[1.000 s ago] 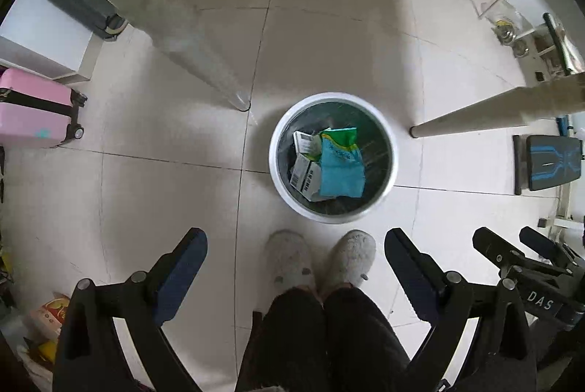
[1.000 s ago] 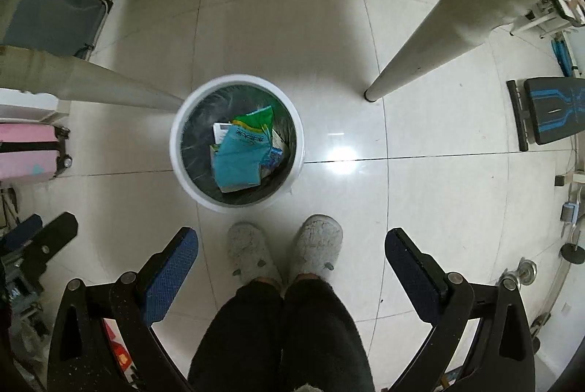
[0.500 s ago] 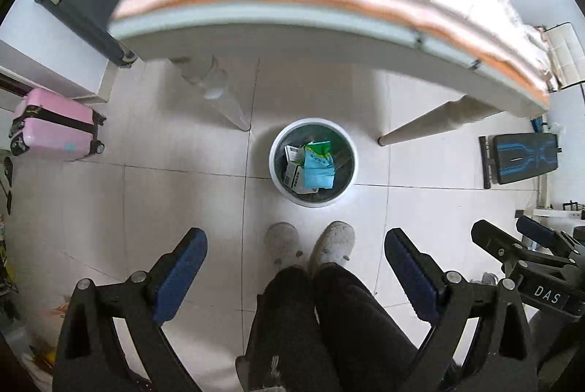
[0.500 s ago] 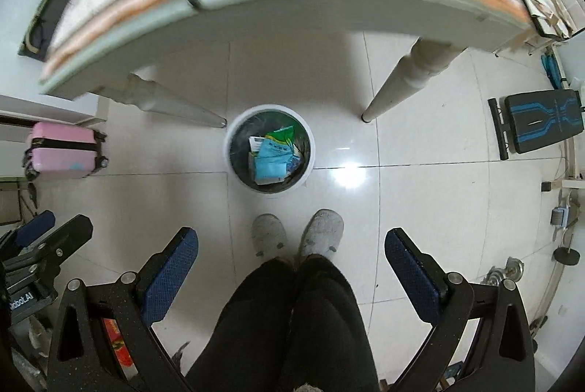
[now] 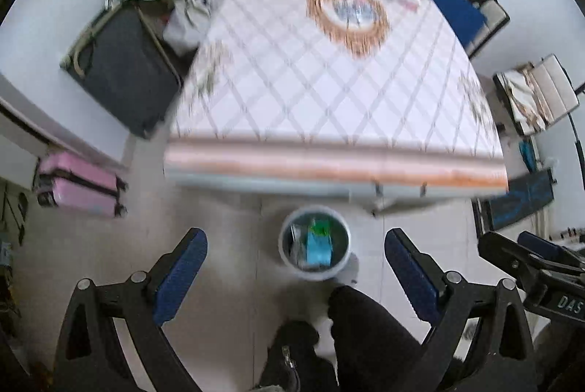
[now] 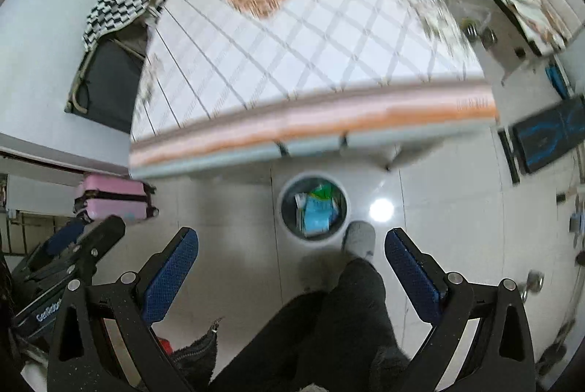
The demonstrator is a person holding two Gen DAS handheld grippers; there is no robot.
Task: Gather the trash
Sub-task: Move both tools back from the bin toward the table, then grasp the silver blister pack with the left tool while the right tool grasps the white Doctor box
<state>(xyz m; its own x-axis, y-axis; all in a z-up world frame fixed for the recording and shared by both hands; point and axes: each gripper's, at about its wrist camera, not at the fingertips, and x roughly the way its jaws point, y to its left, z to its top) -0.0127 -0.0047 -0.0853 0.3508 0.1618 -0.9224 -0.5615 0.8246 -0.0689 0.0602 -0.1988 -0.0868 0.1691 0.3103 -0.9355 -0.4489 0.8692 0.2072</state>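
Both the left gripper [image 5: 295,267] and right gripper [image 6: 291,262] hang wide open and empty above the bin [image 5: 315,247], already holding packaging; the table [image 5: 329,70] appears bare, suggesting collection is nearly complete.

Both views are bright with even, soft indoor light, and the shadows are weak; only under the tabletop [image 5: 329,92] the floor [image 5: 226,282] looks a little darker. In the right wrist view a round white glare spot [image 6: 381,209] sits on the glossy floor just right of the bin [image 6: 313,205], so a lamp seems to be overhead. Motion blur smears the tabletop pattern and its near edge, while the fisheye lens bends straight lines strongly and leaves black corners.
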